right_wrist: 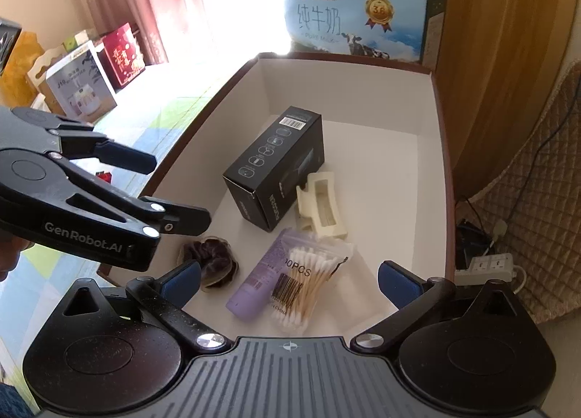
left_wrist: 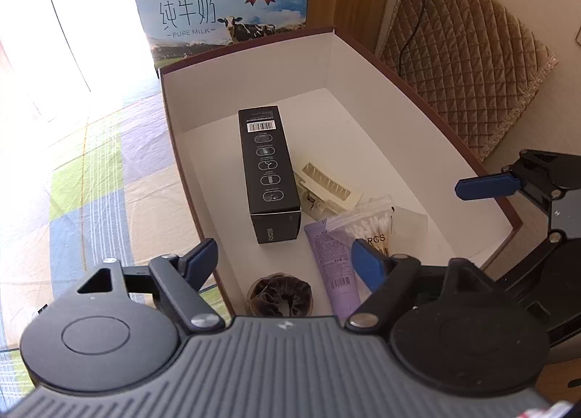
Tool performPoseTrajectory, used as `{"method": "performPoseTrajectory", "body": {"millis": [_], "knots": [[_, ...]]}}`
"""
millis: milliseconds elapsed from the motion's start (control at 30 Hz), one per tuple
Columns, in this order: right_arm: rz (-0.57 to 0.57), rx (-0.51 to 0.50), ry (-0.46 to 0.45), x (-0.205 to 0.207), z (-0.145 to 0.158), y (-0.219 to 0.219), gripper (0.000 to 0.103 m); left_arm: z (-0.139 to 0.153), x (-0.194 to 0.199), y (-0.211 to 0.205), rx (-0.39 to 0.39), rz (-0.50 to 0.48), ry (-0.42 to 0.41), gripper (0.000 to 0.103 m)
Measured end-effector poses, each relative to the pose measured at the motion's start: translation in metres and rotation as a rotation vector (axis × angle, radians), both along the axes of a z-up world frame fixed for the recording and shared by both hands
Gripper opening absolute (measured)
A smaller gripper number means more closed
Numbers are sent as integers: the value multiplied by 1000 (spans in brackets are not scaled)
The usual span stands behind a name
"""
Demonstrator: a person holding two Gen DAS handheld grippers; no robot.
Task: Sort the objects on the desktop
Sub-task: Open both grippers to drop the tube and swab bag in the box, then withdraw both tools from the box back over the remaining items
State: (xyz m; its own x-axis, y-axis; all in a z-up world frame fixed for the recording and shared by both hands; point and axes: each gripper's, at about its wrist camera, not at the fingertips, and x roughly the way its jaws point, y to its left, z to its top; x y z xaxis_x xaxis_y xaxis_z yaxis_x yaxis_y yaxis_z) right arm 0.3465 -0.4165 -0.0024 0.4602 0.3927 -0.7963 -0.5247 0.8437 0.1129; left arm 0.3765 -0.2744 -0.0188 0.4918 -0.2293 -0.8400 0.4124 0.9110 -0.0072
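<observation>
A white-lined storage box (left_wrist: 363,66) (right_wrist: 441,135) holds a black carton (left_wrist: 268,171) (right_wrist: 276,171), a cream hair claw (left_wrist: 326,189) (right_wrist: 319,207), a purple tube (left_wrist: 332,265) (right_wrist: 254,283), a bag of cotton swabs (left_wrist: 370,225) (right_wrist: 305,283) lying partly on the tube, and a dark brown scrunchie (left_wrist: 279,294) (right_wrist: 214,262). My left gripper (left_wrist: 287,262) is open and empty above the box's near end; it also shows in the right wrist view (right_wrist: 178,193). My right gripper (right_wrist: 290,280) is open and empty over the tube and swabs; one of its fingers (left_wrist: 486,187) shows in the left wrist view.
Milk cartons (left_wrist: 225,15) (right_wrist: 359,22) stand behind the box. A patterned cloth (left_wrist: 90,182) covers the table to the left. A quilted cushion (left_wrist: 472,66) and a power strip (right_wrist: 486,265) lie to the right. Gift boxes (right_wrist: 87,80) stand at the far left.
</observation>
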Motion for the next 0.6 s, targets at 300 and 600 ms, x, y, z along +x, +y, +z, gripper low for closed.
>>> {"method": "performPoseTrajectory", "body": {"millis": [300, 600], "knots": [[-50, 42, -8, -15, 11, -3, 101, 11, -17, 14, -14, 24, -18, 87], [-74, 70, -40, -37, 27, 1, 101, 26, -39, 33, -47, 53, -42, 89]]}}
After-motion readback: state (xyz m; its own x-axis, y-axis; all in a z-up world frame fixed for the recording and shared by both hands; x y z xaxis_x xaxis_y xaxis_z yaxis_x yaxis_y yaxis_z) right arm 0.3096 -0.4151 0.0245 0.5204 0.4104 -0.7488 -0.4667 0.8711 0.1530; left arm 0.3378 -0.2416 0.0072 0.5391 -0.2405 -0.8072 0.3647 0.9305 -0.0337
